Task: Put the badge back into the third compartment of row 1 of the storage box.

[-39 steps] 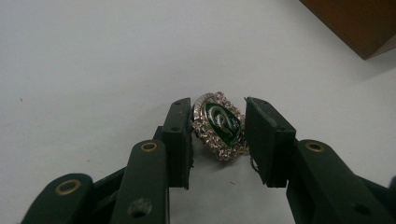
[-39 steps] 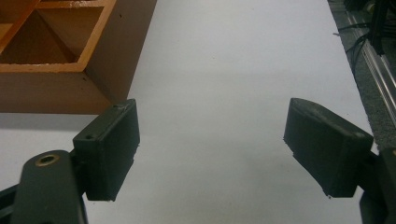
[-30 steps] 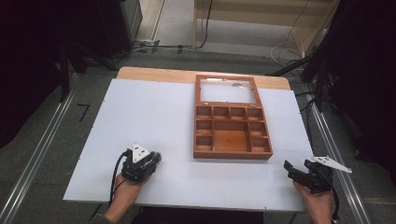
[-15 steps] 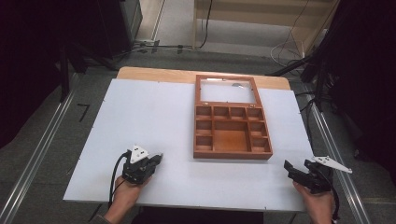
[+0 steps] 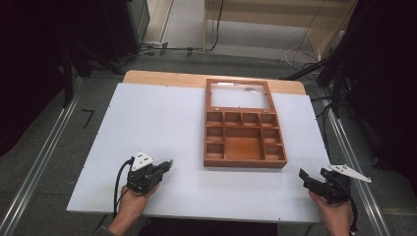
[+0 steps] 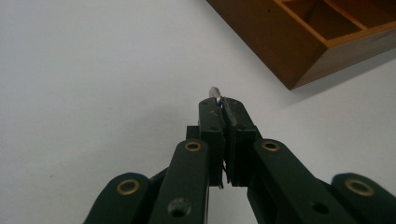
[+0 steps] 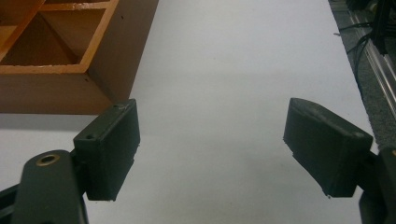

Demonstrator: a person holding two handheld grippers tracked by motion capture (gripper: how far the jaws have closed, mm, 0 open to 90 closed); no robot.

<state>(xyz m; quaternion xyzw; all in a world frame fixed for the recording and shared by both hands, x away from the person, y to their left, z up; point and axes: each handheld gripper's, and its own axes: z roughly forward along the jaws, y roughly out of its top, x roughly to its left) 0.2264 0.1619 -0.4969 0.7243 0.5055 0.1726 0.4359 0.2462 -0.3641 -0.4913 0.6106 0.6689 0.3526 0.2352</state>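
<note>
A wooden compartment box [image 5: 244, 162] lies open right of the table's middle, its glass lid [image 5: 240, 94] folded back flat behind it. My left gripper [image 5: 167, 163] rests near the front left of the white table [image 5: 147, 118], pointing toward the box. Its jaws are shut on a small silvery metal piece [image 6: 215, 92], whose thin rim pokes out above the fingertips [image 6: 210, 112]. The box's near corner [image 6: 299, 70] lies ahead and to the right in the left gripper view. My right gripper [image 5: 314, 177] sits at the front right edge, open, with bare table between its pads [image 7: 112, 149].
The box's front right corner [image 7: 88, 74] is close to the right gripper's left jaw. Metal rails [image 5: 34, 172] run along both sides of the table, and cables [image 5: 305, 51] lie on the floor beyond. A wide white stretch lies left of the box.
</note>
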